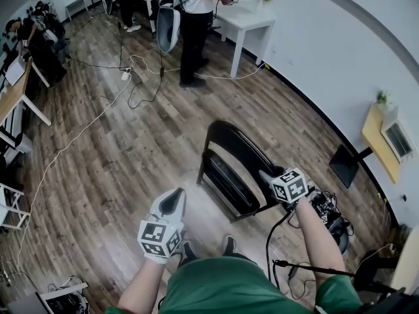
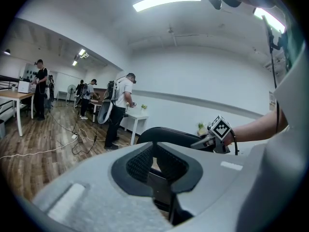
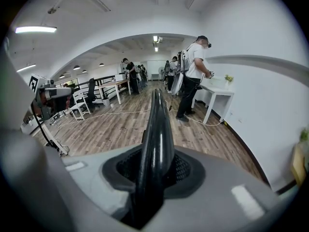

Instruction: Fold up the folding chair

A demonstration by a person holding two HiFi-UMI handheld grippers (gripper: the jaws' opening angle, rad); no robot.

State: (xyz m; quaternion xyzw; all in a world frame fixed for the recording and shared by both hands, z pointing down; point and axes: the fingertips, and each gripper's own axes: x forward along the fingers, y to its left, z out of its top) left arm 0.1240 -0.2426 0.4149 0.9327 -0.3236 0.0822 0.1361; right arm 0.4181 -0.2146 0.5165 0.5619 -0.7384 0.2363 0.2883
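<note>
The black folding chair (image 1: 232,165) stands on the wood floor just ahead of me, its seat tipped up close against the back. My right gripper (image 1: 270,176) is shut on the chair's frame tube at its right side. In the right gripper view that glossy tube (image 3: 157,124) runs up between the jaws of the right gripper (image 3: 153,175). My left gripper (image 1: 173,203) hangs over the floor to the left of the chair, shut on nothing. In the left gripper view the left gripper (image 2: 155,166) points at the chair's curved back top (image 2: 166,133), apart from it.
A person in a white shirt (image 1: 193,18) stands at a white table (image 1: 247,19) further off. Cables (image 1: 98,103) trail across the floor. Equipment and a tripod (image 1: 330,218) lie at the right by the wall. Desks (image 1: 16,93) line the left side.
</note>
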